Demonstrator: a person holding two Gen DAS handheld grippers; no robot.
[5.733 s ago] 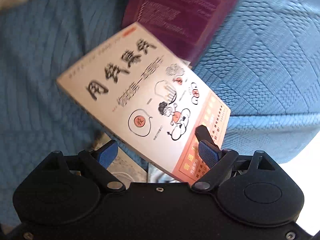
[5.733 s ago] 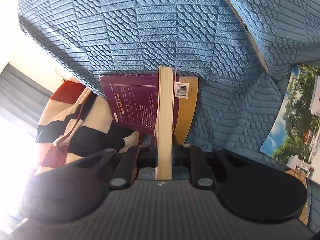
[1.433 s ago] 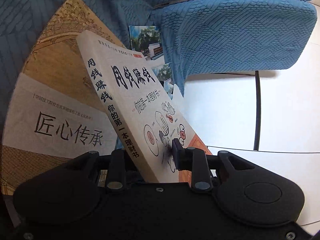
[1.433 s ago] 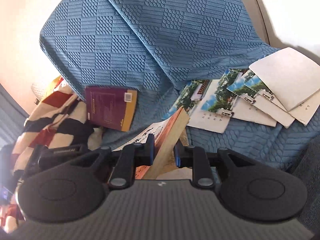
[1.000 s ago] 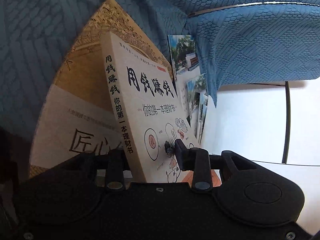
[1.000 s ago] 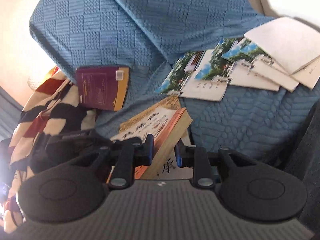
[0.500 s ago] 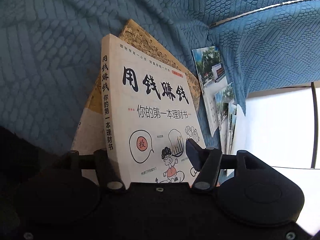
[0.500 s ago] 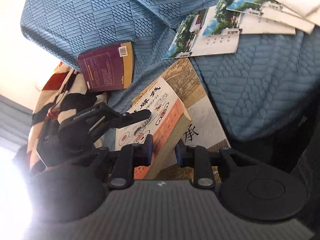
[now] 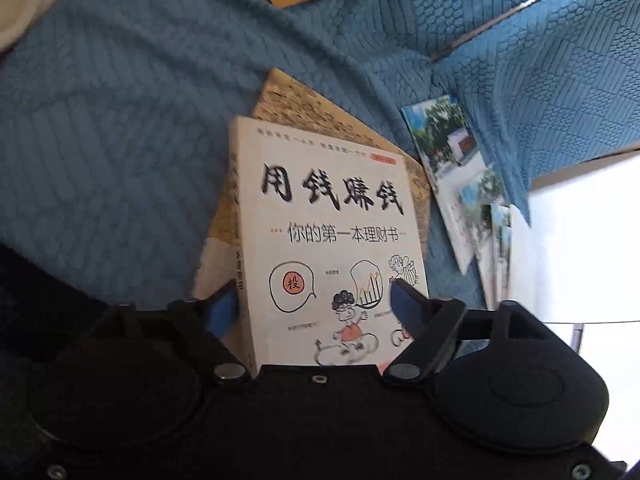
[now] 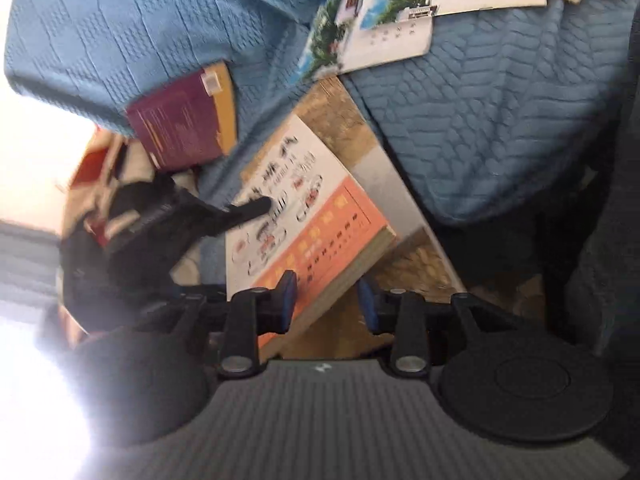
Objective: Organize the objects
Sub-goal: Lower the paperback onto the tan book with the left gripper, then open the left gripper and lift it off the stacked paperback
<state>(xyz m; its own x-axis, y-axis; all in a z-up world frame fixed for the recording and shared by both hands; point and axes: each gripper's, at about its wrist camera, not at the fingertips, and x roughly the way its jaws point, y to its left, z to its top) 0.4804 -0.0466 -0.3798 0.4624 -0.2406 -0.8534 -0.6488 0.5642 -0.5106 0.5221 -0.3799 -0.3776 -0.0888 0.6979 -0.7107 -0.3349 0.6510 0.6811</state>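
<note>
A white paperback (image 9: 332, 240) with black brush lettering and cartoons lies face up on a larger brown book (image 9: 316, 112) on the blue sofa cover. My left gripper (image 9: 312, 308) straddles its near end. Its jaws are opening wide, one pad beside the spine and the other above the cover. In the right wrist view the same paperback (image 10: 296, 216) shows its orange lower band. My right gripper (image 10: 326, 304) is opening around that corner, its right pad clear of the page edge. The left gripper's black finger (image 10: 252, 208) hovers over the cover.
A purple and mustard book (image 10: 180, 128) lies further back on the blue sofa cover (image 9: 120, 120). Several photo-printed booklets (image 10: 384, 28) fan out to the right of the brown book (image 10: 340, 120). A striped cloth (image 10: 92, 168) lies at the left. White floor (image 9: 580, 240) lies past the cushion edge.
The paperback has gone from tilted on its edge to lying flat on the brown book. Both grippers' jaws have widened off it, the left much more than the right.
</note>
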